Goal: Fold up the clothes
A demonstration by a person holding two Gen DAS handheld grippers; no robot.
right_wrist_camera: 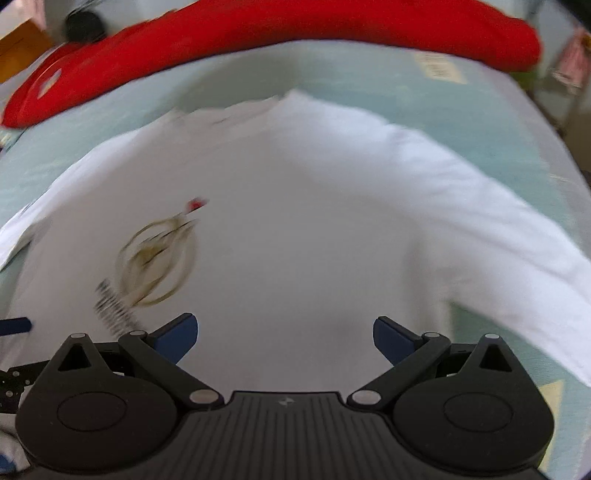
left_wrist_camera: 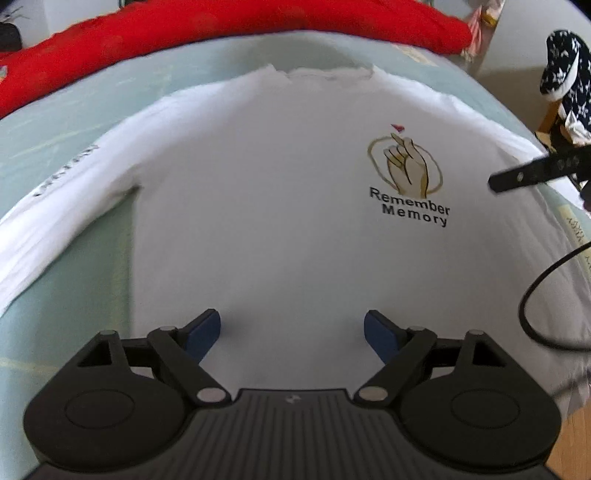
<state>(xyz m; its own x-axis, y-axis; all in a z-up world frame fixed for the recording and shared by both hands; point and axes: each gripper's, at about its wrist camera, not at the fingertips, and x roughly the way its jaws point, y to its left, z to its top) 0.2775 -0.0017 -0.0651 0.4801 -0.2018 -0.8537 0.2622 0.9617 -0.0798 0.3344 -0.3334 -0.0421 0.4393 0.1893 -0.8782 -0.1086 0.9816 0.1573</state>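
On the bed [left_wrist_camera: 66, 110], white shirt [left_wrist_camera: 258, 206] spread flat; both tongs [left_wrist_camera: 291, 334] [right_wrist_camera: 285, 341] gape empty.

A home bedroom: a pale green bed [left_wrist_camera: 66, 122] is filling the view, a red quilt [left_wrist_camera: 221, 29] is lying along its edge at 12 o'clock, and patterned clothing [left_wrist_camera: 565, 74] is hanging at 2 o'clock.

Right wrist view smears the shirt's print [right_wrist_camera: 155, 262] — lettering unreadable — and the sleeve [right_wrist_camera: 517, 266] runs off-frame

Each black gripper [left_wrist_camera: 291, 332] [right_wrist_camera: 285, 338] is showing 2 blue-padded fingers [left_wrist_camera: 205, 334], silver pivot screws and a ribbed housing.
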